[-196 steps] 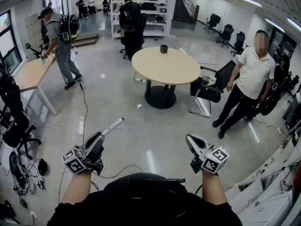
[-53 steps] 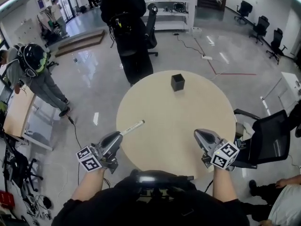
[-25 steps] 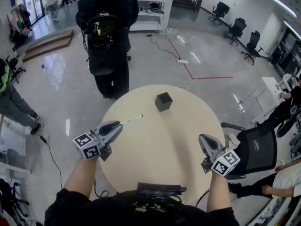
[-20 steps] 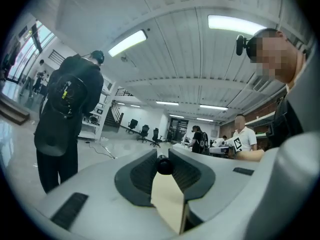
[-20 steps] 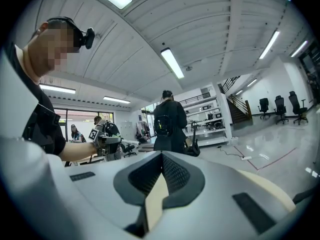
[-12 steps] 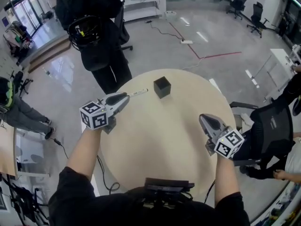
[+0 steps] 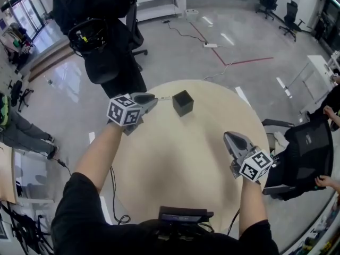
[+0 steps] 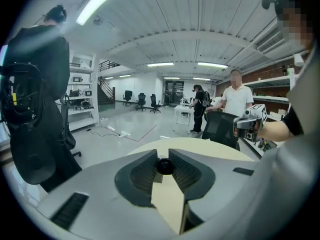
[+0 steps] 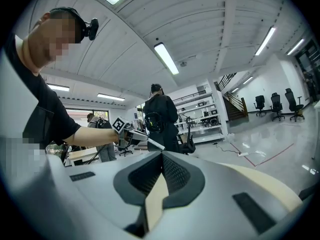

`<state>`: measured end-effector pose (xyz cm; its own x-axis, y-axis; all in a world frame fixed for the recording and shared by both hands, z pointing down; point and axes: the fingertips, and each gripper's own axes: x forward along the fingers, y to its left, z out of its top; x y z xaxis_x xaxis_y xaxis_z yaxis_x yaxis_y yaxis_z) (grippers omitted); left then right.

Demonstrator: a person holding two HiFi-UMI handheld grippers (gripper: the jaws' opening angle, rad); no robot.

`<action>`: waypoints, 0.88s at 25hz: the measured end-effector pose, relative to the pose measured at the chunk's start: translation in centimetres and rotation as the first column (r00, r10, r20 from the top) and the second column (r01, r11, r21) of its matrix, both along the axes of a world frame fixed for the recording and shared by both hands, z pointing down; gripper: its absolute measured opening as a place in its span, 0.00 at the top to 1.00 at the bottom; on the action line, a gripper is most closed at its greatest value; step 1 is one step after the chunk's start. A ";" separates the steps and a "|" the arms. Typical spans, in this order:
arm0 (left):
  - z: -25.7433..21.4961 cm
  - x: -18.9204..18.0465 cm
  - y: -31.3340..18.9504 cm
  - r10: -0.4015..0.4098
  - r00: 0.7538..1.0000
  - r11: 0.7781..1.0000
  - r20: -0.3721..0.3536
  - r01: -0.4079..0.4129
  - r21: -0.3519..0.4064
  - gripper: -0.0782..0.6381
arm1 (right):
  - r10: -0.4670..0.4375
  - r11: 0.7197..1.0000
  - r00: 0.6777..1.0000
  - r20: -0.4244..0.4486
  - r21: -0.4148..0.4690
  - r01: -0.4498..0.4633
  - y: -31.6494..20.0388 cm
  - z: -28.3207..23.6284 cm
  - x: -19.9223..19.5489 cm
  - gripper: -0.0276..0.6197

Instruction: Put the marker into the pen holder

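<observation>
A black cube pen holder (image 7: 183,102) stands on the far part of the round beige table (image 7: 175,158). My left gripper (image 7: 151,98) is shut on a white marker (image 7: 163,98), which points right with its tip just left of the holder's top. In the left gripper view the marker's dark end (image 8: 164,166) sits clamped between the jaws of that gripper (image 8: 163,156), and the holder is hidden behind it. My right gripper (image 7: 228,136) hovers over the table's right side, shut and empty (image 9: 161,155). The right gripper view shows the left gripper (image 9: 127,132) with the marker (image 9: 155,144).
A person in black with a backpack (image 7: 98,25) stands just beyond the table's far left edge. A black office chair (image 7: 300,153) is against the table's right side, with a hand (image 7: 325,181) near it. Cables (image 7: 210,45) lie on the floor.
My left gripper has carried the marker forward and to the right, and its tip now reaches the pen holder. The right gripper has barely moved.
</observation>
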<state>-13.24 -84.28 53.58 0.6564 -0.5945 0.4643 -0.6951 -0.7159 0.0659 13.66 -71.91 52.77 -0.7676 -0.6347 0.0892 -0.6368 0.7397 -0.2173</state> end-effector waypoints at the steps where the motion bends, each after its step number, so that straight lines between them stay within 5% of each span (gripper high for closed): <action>1: 0.8 0.4 -0.9 0.011 1.000 1.000 0.018 -0.011 -0.007 0.80 | 0.000 1.000 1.000 -0.003 -0.003 0.000 -0.6 0.5 -0.2 0.95; 7: 6.8 3.1 -6.1 0.096 0.988 0.995 0.120 -0.090 -0.050 0.80 | 0.020 0.999 1.000 -0.012 -0.044 -0.021 -3.1 5.3 -1.2 0.95; 16: 15.5 7.3 -11.3 0.209 0.937 0.976 0.281 -0.183 -0.115 0.80 | 0.045 0.986 0.998 0.032 -0.164 -0.039 -5.7 12.4 -1.3 0.95; 19: 17.0 8.6 -12.3 0.247 0.909 0.968 0.335 -0.220 -0.117 0.80 | 0.043 0.985 0.999 0.034 -0.171 -0.037 -6.4 13.8 -1.6 0.95; 22: 18.7 9.5 -11.9 0.313 0.846 0.950 0.432 -0.286 -0.129 0.80 | 0.038 0.984 0.998 0.044 -0.177 -0.029 -6.6 14.4 -1.7 0.95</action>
<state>-3.78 -96.21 72.28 0.5156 -0.3653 0.7751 -0.4128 -0.8986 -0.1489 12.00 -78.49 67.18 -0.7522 -0.6375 0.1667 -0.6467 0.6656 -0.3726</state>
